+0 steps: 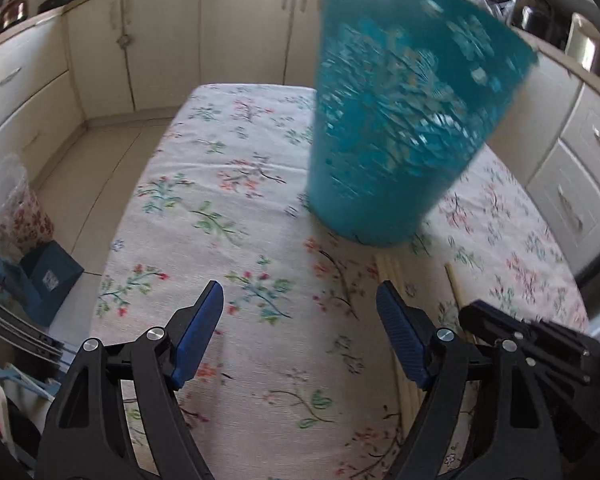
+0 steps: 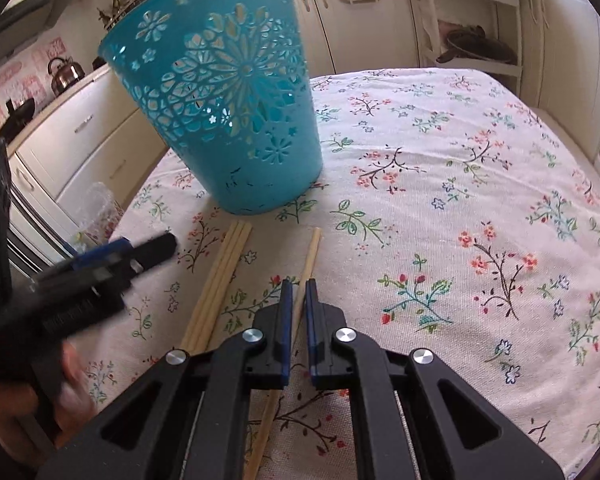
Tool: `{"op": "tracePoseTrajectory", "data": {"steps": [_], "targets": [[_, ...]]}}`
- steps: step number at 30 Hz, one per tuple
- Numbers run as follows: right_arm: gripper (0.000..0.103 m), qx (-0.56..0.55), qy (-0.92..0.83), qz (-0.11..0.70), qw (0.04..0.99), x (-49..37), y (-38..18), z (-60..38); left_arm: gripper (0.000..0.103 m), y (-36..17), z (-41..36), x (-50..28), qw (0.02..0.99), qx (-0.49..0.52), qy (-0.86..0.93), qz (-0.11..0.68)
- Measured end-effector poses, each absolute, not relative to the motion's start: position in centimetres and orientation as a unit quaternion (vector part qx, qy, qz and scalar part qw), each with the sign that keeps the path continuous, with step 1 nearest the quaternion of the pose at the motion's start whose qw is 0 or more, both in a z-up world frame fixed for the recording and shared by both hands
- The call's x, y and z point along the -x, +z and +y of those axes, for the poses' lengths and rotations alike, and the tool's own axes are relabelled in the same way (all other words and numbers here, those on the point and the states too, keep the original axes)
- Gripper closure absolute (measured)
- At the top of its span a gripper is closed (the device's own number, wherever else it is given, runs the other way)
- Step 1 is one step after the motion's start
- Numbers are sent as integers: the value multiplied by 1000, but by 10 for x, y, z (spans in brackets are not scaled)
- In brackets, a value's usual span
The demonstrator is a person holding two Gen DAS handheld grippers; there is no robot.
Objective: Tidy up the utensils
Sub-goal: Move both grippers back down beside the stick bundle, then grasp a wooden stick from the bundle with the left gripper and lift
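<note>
Right gripper sits nearest the lens, jaws pinched down narrow on one chopstick that lies by itself on the floral cloth over the bench. Looks like a grip to me, since the stick runs straight between the blue pads. Just to its left three more sticks lie bunched side by side, touching each other, tips pointing toward the basket.

Left gripper hangs over bare cloth with its jaws wide and nothing between them. From the right view it shows up blurred at the left edge, near the bunch of three.

Step in hand, I'd say: picking up the lone chopstick to drop it in the teal basket. Next move probably calls for lifting the stick clear of the cloth, tipping it upright and clearing that tall rim, which is well above the bench.

Basket stands upright just past the stick tips. Can't tell if anything's in it. The cutout wall only shows light through, and neither camera looks over the rim.
</note>
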State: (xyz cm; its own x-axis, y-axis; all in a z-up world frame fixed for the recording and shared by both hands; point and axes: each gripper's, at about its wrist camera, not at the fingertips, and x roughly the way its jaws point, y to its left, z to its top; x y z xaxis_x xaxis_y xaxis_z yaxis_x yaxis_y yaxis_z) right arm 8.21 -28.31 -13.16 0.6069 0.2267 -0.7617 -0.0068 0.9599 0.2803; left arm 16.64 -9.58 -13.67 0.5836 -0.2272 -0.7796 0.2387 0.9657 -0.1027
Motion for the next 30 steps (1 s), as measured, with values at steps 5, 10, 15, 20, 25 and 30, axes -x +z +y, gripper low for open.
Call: {"op": "tracePoseTrajectory", "data": {"steps": [5,10,15,20,25,30], "targets": [[97,-136,72,438,886,-79,-131,-285,28,-141,-111,-168,883,-33,-118,452],[96,-139,73,439,885,-80,-131,-284,28,-142,-118,-165,881,-52,-119,455],[96,-141,74,440,884,-80,-132,-287,28,-141,-117,-165,880,-44,-124,456],[96,-141,75,440,884,-81,-132,-288,28,-141,-118,-161,881,-43,-136,451],[96,-141,75,440,884,-81,-133,-288,28,-144,-120,-163,877,-45,-138,458],[96,-141,75,441,883,-81,-134,-287,28,-144,-116,-164,877,-41,-128,462]]}}
